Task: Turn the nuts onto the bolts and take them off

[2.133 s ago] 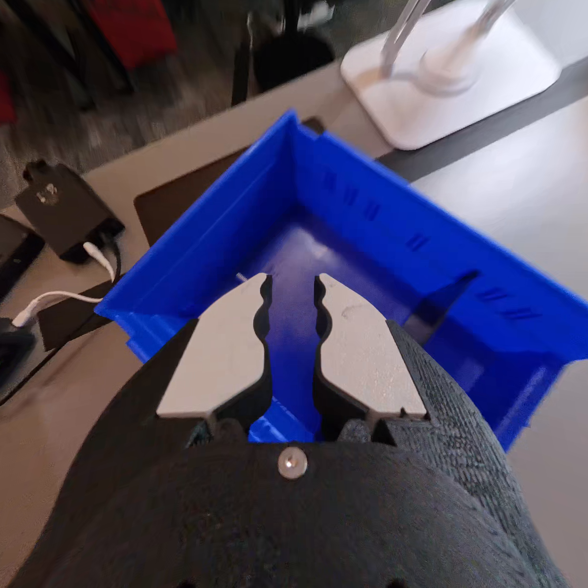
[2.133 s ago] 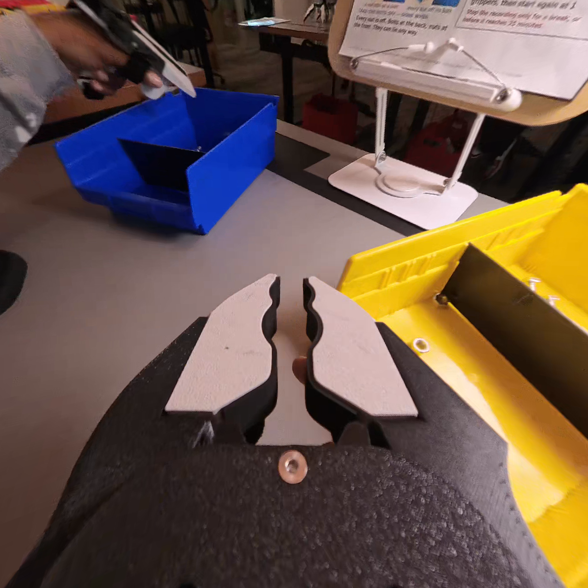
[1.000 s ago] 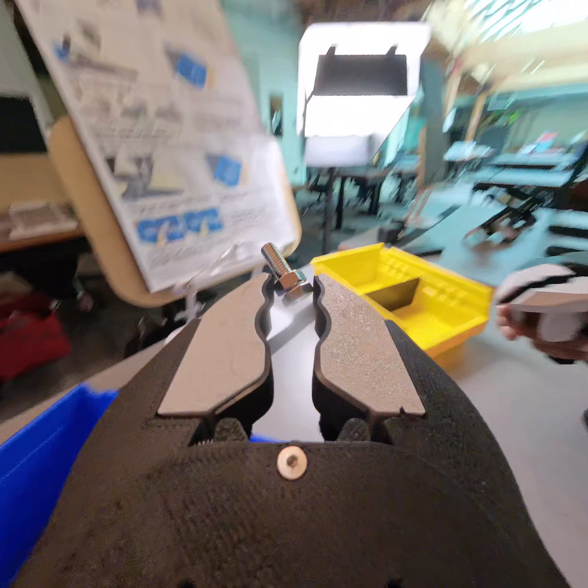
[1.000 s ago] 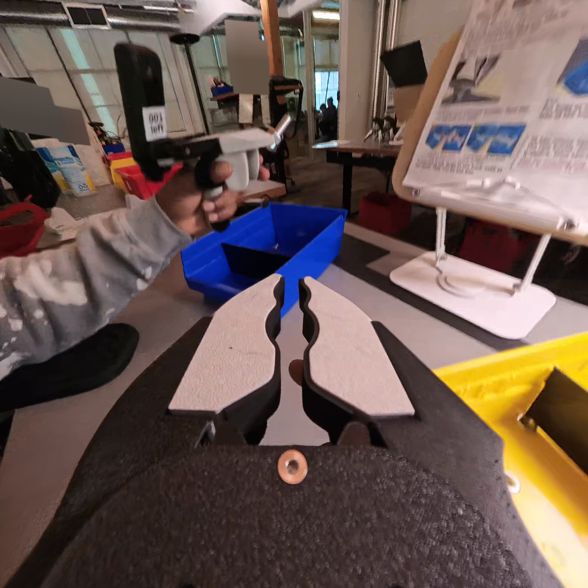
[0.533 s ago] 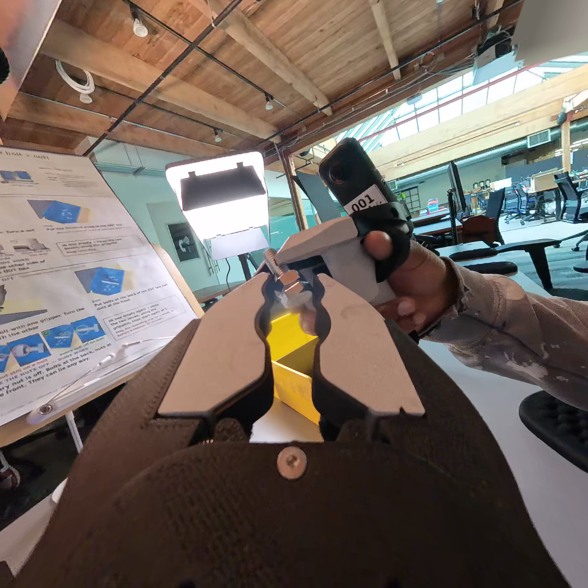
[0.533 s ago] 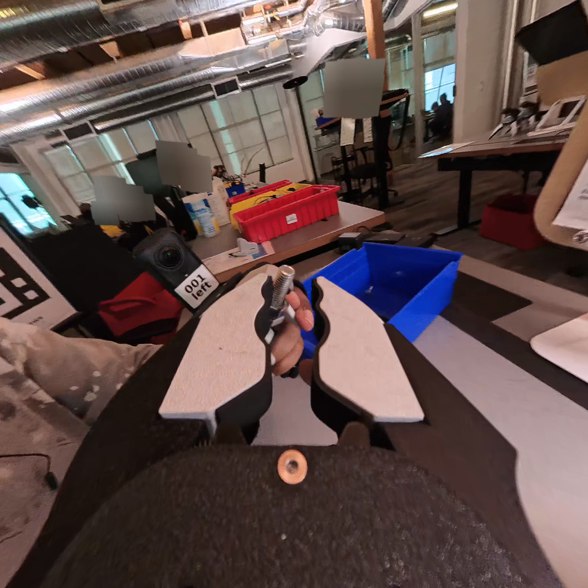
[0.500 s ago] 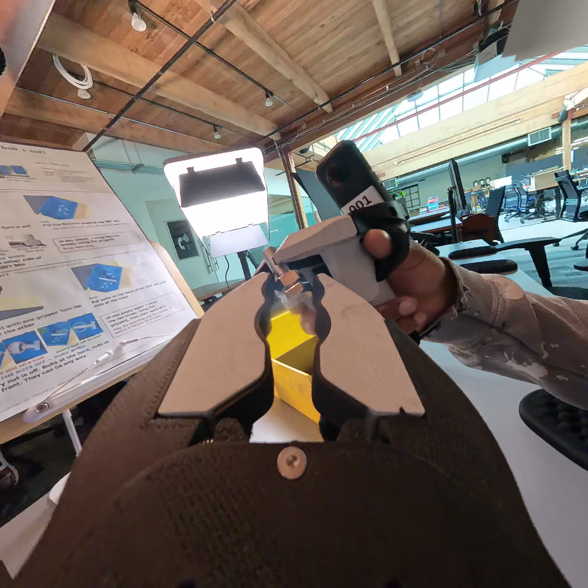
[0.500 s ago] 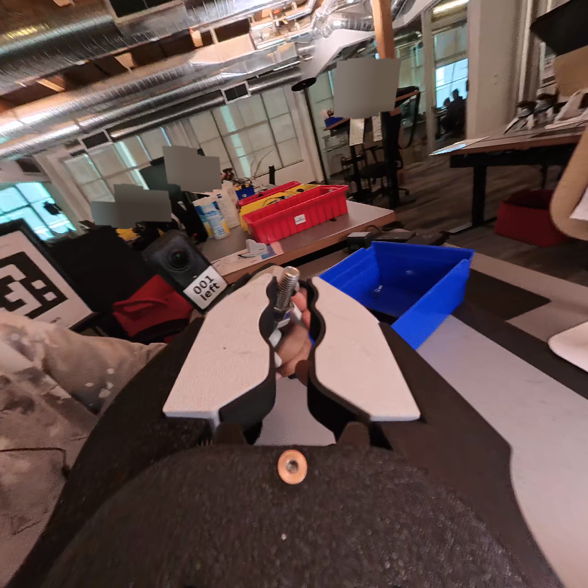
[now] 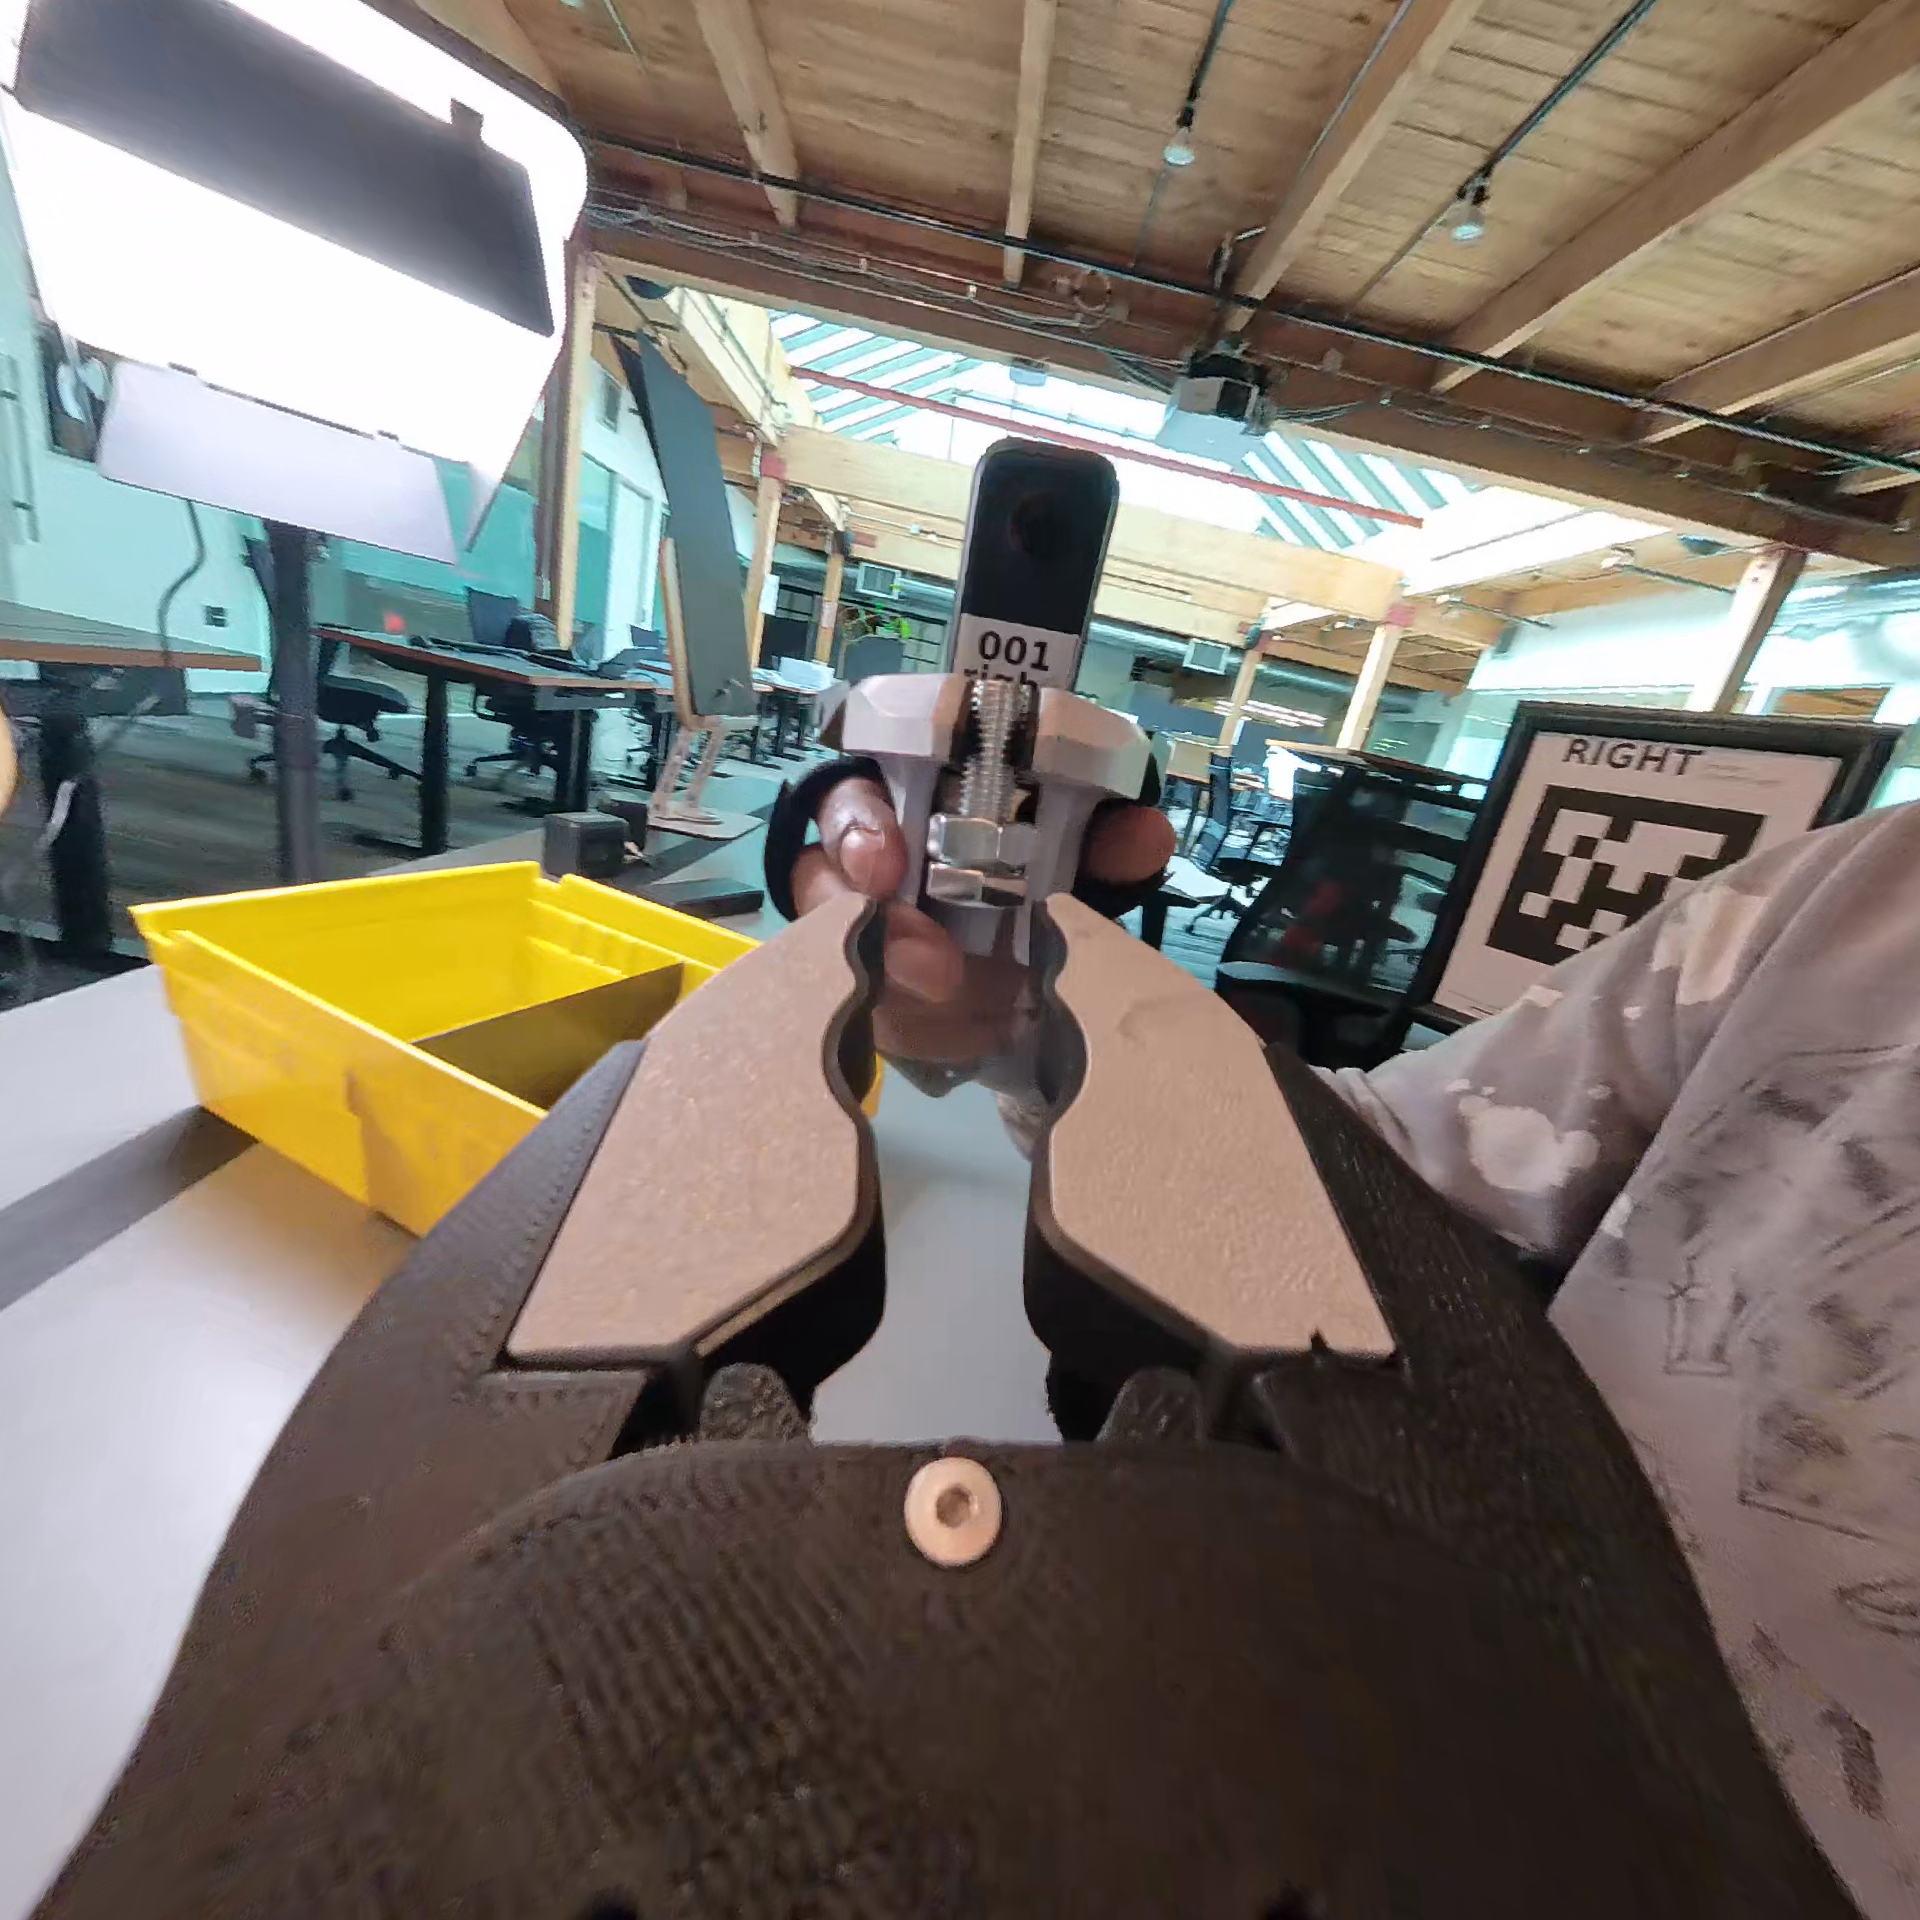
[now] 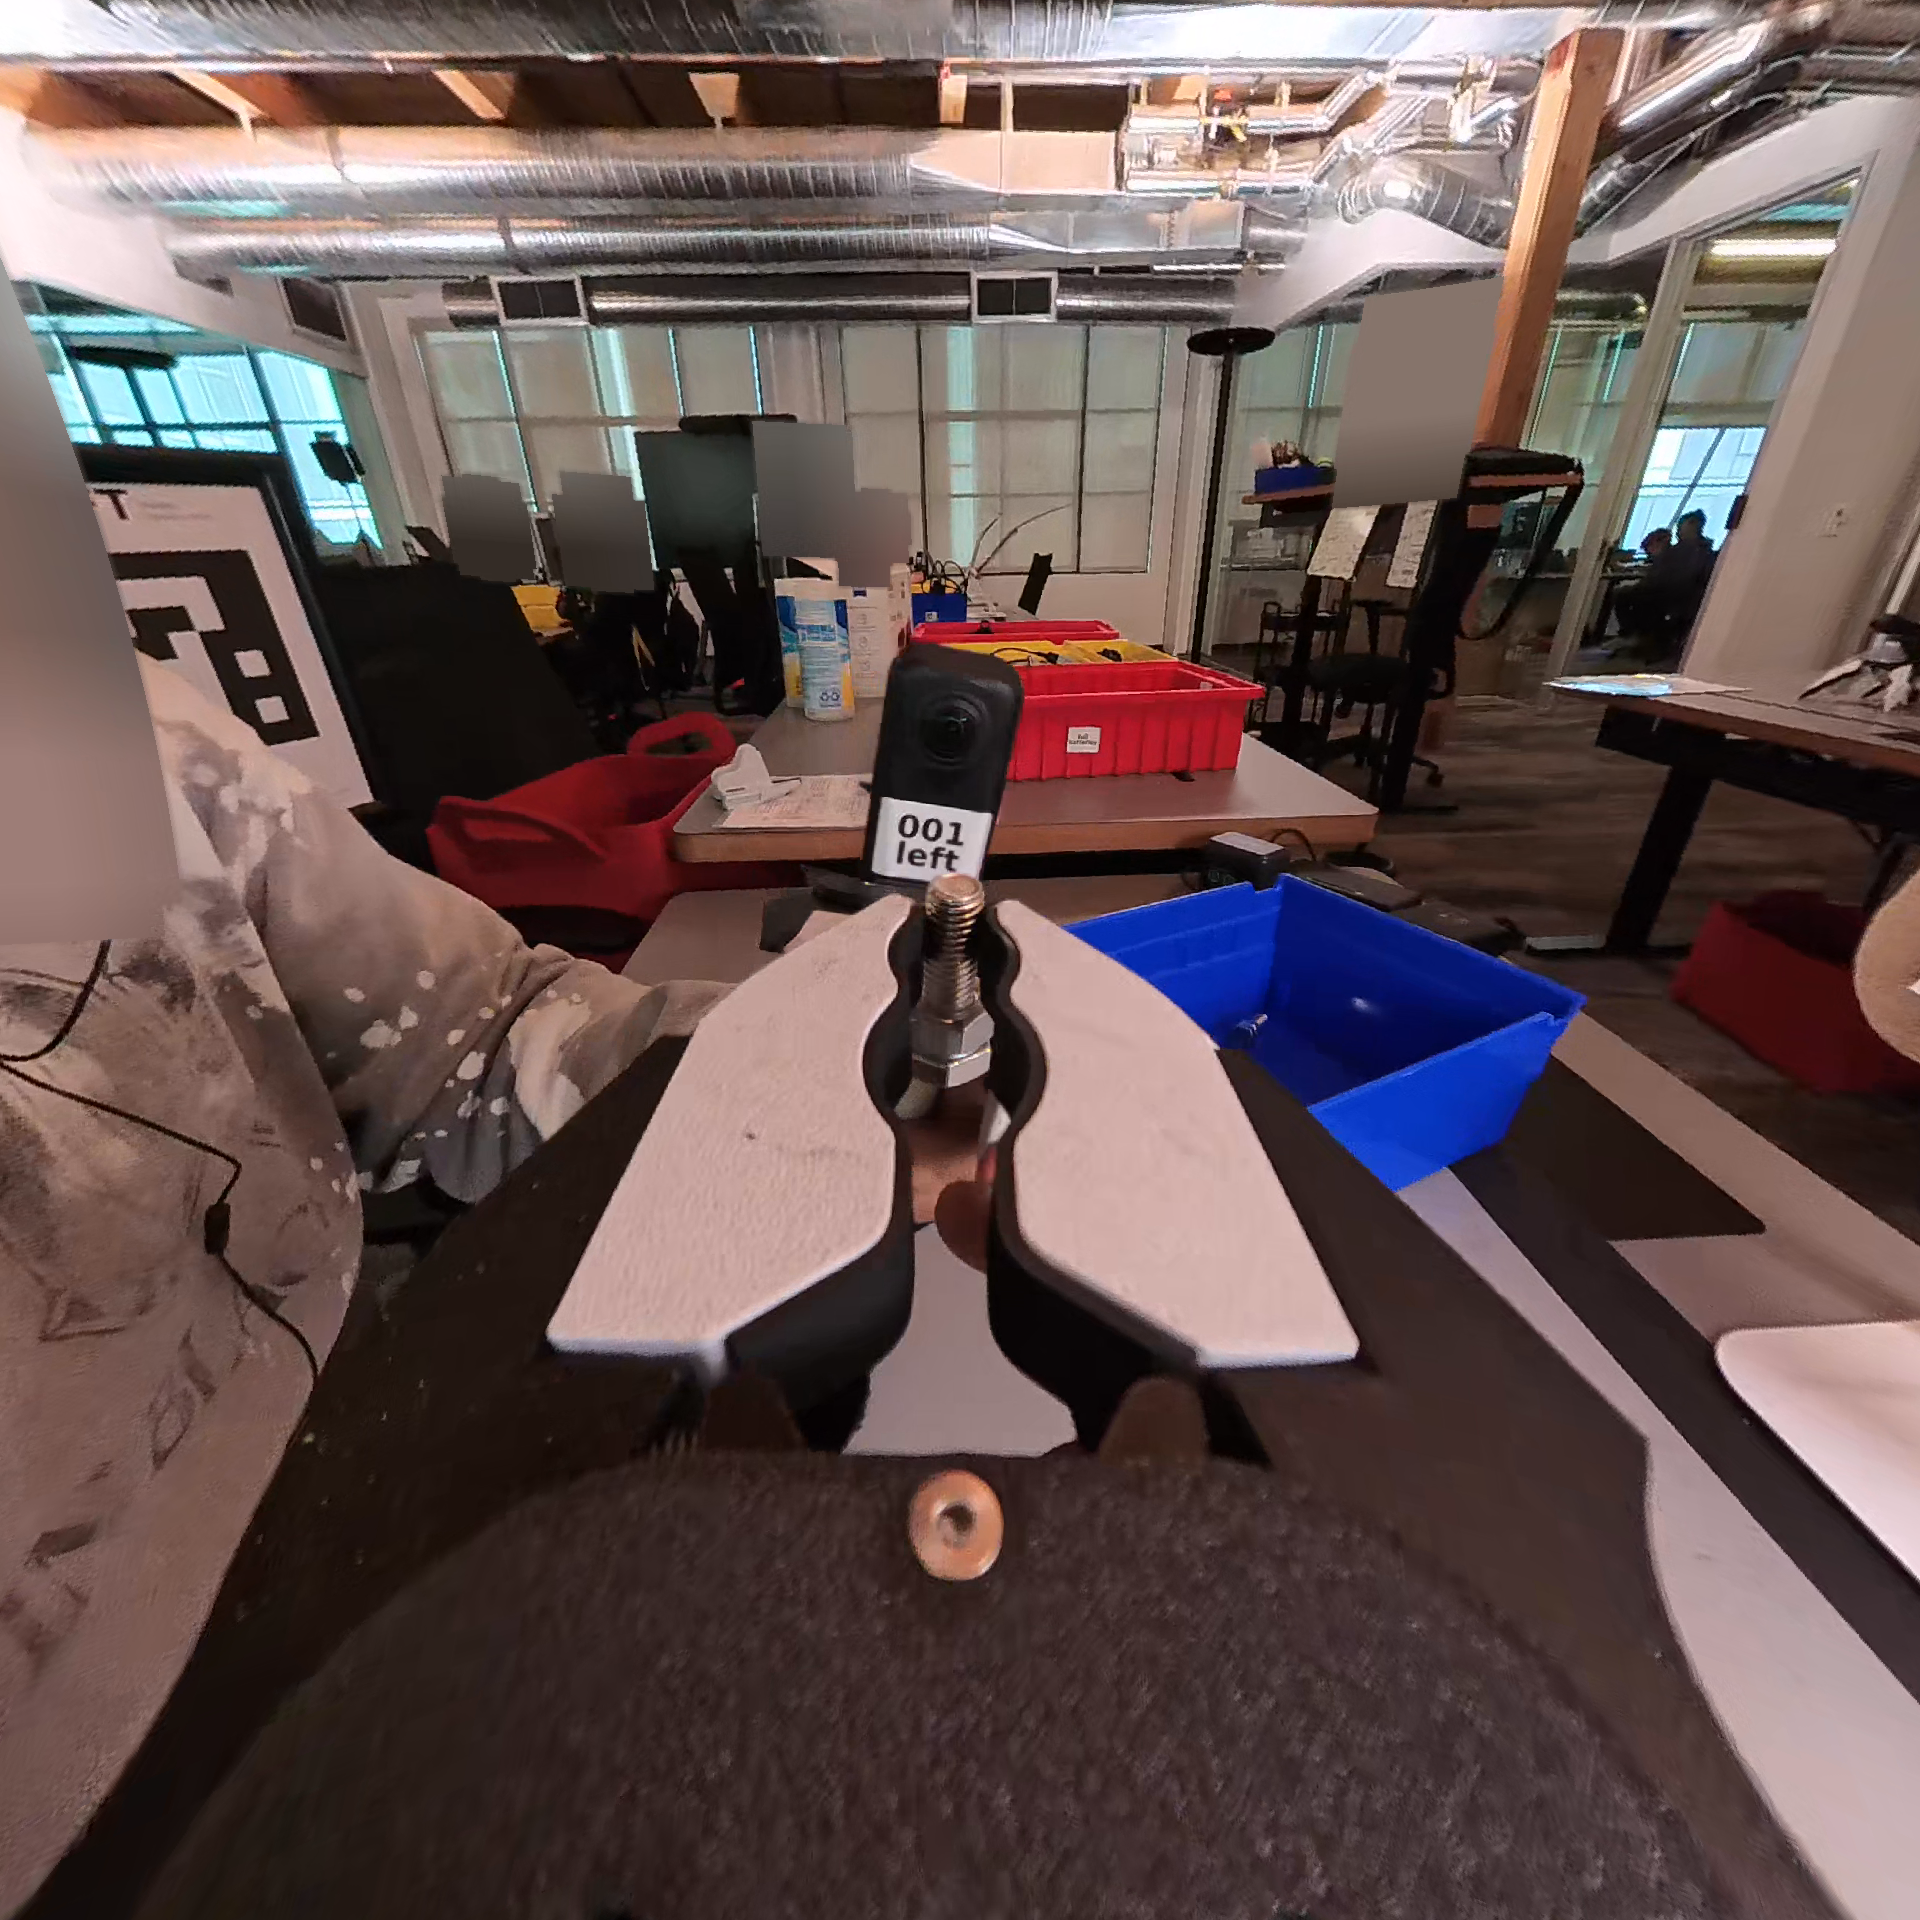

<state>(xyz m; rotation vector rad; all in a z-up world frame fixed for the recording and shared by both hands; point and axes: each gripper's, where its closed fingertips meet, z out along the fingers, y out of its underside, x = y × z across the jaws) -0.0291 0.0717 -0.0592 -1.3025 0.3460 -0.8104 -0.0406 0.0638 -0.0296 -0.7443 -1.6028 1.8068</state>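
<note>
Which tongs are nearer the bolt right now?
Right. The right tongs are shut on the bolt, threads pointing up. The left tongs are open, with their tips just short of it.

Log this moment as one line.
right gripper: shut on nut | nut: threaded on bolt, near head | bolt: upright | left gripper: at bolt head, grip unclear

Right gripper (image 10: pixel 951 925) now apparently clamps bolt (image 10: pixel 951 982)

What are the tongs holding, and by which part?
The right tongs clamp the bolt around its nut near the head, threads poking past the tips. The left tongs are open, holding nothing.
</note>
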